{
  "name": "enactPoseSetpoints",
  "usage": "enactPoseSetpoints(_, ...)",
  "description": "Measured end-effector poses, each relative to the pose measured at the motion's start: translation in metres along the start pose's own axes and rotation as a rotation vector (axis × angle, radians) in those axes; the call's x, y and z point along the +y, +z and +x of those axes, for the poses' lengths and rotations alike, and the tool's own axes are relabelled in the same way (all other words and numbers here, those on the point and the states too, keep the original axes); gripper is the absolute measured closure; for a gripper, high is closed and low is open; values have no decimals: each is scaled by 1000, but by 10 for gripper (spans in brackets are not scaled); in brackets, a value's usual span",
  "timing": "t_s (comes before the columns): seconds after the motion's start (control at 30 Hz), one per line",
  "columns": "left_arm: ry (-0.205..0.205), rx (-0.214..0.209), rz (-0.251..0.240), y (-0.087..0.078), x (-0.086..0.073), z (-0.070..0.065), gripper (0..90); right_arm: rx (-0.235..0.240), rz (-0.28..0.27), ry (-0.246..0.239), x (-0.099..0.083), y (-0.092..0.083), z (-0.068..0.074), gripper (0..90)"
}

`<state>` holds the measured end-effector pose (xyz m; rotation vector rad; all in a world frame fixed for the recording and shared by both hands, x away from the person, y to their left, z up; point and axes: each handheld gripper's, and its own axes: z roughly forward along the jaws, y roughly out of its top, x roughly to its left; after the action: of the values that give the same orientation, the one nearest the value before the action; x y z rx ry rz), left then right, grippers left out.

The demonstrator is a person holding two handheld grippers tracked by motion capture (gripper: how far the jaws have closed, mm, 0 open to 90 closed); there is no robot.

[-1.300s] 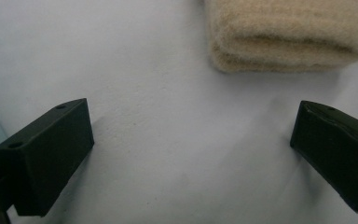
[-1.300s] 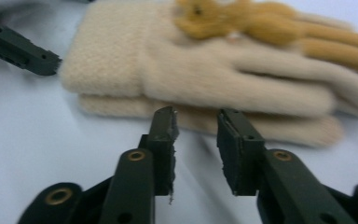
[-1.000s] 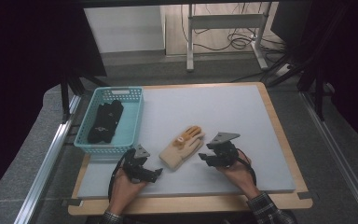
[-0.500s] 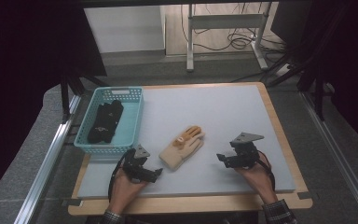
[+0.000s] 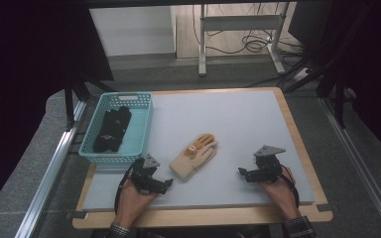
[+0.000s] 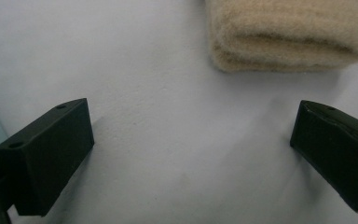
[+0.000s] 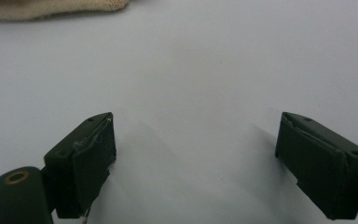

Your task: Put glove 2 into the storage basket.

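A beige knit glove (image 5: 194, 156) lies mid-table beside a teal basket (image 5: 140, 130) of dark gloves; the left gripper (image 5: 159, 184) and right gripper (image 5: 242, 172), jaws wide and empty, flank it, likely poised to pick up.

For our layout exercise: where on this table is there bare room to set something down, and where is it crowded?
Free: the far half of the mat, beyond the glove, and the stretch right of the basket to the right edge. Crowded: the near strip, where the left tool, glove and right tool sit.
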<state>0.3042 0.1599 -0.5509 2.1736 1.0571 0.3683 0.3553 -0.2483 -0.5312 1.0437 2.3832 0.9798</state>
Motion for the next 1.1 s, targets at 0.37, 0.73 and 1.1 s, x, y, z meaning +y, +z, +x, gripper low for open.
enactPoseSetpoints(0.37, -6, -6, -7, 0, 0, 1, 0, -2, -3, -1, -1, 1, 0, 115)
enactPoseSetpoints(0.73, 3, -17, -3, -2, 0, 3, 12, -2, -4, -1, -1, 1, 0, 115)
enactPoseSetpoints(1.1, 22, -58, -2, -10, 12, -2, 31, -2, -4, -2, -1, 1, 0, 115)
